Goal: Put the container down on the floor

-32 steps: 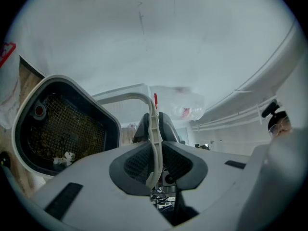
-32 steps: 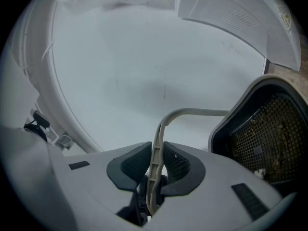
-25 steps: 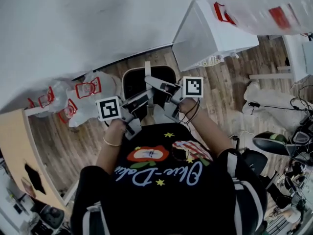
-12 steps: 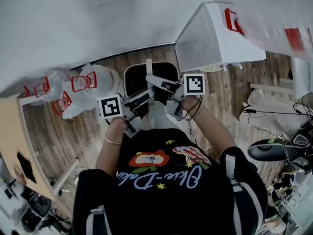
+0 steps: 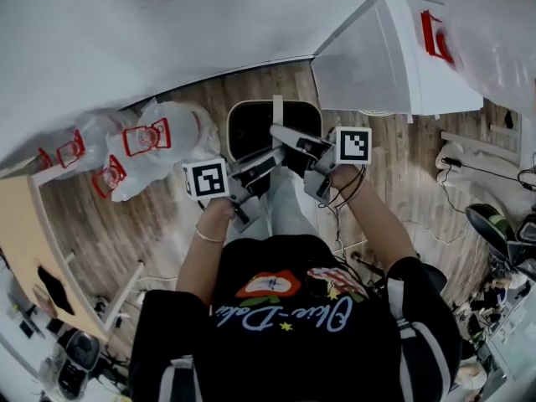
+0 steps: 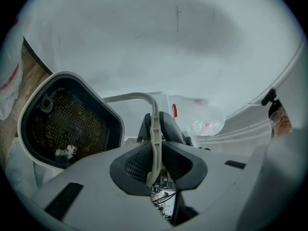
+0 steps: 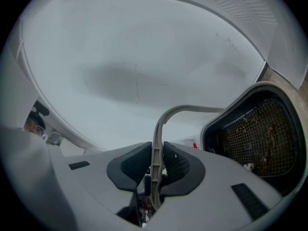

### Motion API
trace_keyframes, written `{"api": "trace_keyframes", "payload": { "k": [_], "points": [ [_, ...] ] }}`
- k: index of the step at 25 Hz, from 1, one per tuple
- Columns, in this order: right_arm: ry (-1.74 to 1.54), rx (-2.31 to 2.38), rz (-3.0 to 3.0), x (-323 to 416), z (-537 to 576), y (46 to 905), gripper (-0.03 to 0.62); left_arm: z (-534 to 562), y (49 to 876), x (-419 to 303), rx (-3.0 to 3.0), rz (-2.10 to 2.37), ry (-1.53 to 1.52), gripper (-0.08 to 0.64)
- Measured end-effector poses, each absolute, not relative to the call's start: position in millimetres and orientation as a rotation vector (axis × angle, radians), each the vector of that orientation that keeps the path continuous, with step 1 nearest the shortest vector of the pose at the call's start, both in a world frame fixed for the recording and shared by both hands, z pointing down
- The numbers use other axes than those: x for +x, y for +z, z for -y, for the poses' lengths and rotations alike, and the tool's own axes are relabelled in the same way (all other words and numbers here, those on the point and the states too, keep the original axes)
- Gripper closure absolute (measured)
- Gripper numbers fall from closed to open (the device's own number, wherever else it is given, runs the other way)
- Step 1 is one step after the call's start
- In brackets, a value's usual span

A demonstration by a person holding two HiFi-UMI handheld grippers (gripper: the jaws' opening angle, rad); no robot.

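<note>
Left gripper (image 6: pixel 154 155) and right gripper (image 7: pixel 156 166) both have jaws narrowed tight on the thin handle (image 6: pixel 130 96) of the container (image 5: pixel 249 132), which hangs above the floor (image 5: pixel 167 224). Uneven lowering could tilt it, and the handle might slide through

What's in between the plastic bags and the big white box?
The container, white-rimmed and dark inside. The head view shows it between the plastic bags and the white box.

You're in an indoor workroom, somewhere between office and lab: brown wood-plank floor (image 5: pixel 167 224), plain white wall (image 5: pixel 167 40), pale wooden desk (image 5: pixel 25 249) at your left, black cables (image 5: pixel 486 170) trailing at your right, red-printed clear plastic bags (image 5: pixel 159 145) beside the wall.
</note>
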State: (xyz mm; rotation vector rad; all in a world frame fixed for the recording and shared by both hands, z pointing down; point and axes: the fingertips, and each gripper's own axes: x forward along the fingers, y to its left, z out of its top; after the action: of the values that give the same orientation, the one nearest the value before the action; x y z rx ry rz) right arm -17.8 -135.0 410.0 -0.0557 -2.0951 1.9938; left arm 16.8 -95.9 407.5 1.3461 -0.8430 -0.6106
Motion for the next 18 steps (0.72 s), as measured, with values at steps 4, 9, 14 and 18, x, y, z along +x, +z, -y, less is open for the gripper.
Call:
{"api": "trace_keyframes", "payload": {
  "k": [4,9,14,18],
  "points": [
    [1.986,-0.059,2.073,-34,142,441,0.525,106,441,4,1.316,0.842,-0.644,0.5],
    [1.918,-0.012,2.072,-38,150,469,0.525,115,464,-2,1.35,0.828,-0.62,0.5],
    [1.927,-0.022,2.092,-46,155,479,0.525,119,482,-5,1.355,0.832,-0.613,0.5],
    [1.936,0.015,2.067,-44,161,501,0.525,124,501,-6,1.343,0.829,-0.62,0.5]
  ]
}}
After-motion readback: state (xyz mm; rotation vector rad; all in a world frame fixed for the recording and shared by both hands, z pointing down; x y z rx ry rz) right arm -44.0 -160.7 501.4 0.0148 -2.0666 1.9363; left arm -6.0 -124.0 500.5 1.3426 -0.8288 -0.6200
